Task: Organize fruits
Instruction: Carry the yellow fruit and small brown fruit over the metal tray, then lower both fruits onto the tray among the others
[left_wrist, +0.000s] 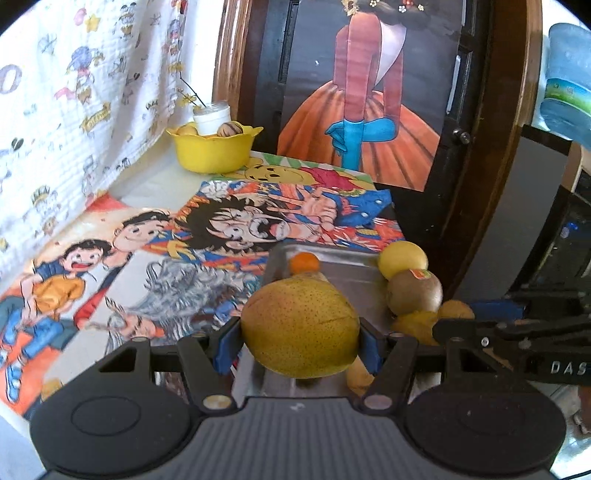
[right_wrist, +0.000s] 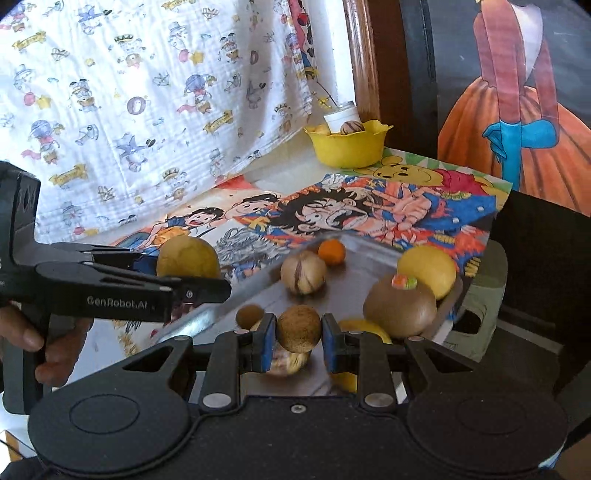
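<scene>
Between the left gripper's blue pads, a large speckled yellow pear, clamped at its widest. Between the right gripper's closed pads, a small brown round fruit. Just ahead and below both, a steel tray with a stickered kiwi, lemon and small orange. Far ahead, a yellow bowl already holding fruit, probably the goal. Best carried level, squeeze steady, lowered inside the rim before release. Underneath, cartoon posters; behind, a printed cloth.
</scene>
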